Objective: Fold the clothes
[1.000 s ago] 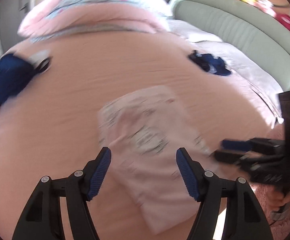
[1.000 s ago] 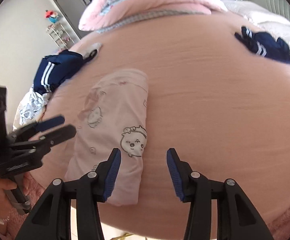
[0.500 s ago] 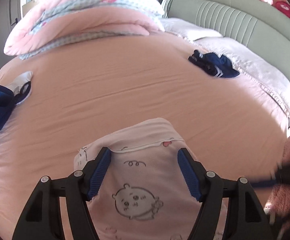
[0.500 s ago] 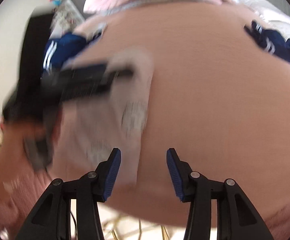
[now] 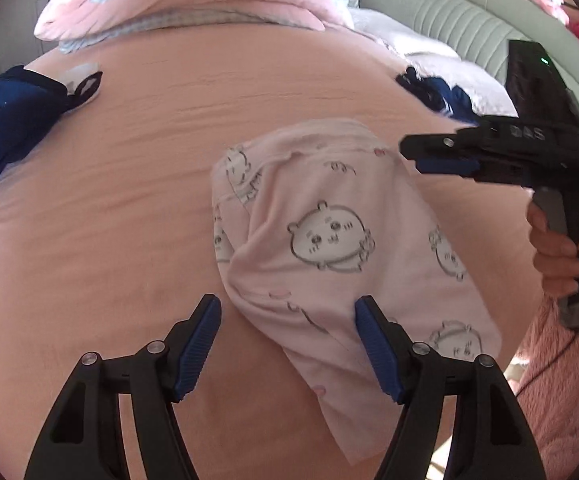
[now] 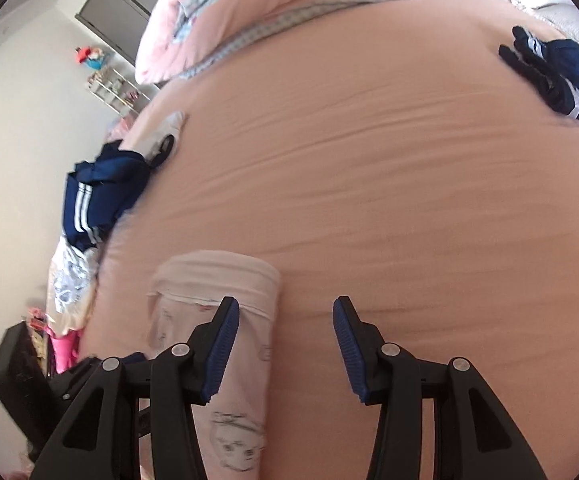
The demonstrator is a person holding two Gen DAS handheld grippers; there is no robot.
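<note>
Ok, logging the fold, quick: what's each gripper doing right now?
Left gripper: open, empty, jaws over the pink printed garment lying on the bed.
Right gripper: open, empty, above the garment's waistband end.

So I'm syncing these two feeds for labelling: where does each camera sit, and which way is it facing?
Left wrist: on the left gripper, tilted down at the pink garment on the bed; shows its own open fingers, plus the right gripper and hand.
Right wrist: on the right gripper, aimed down over the garment's end toward the duvet; open fingers only.
Shared: garment, bed, both navy clothes.
</note>
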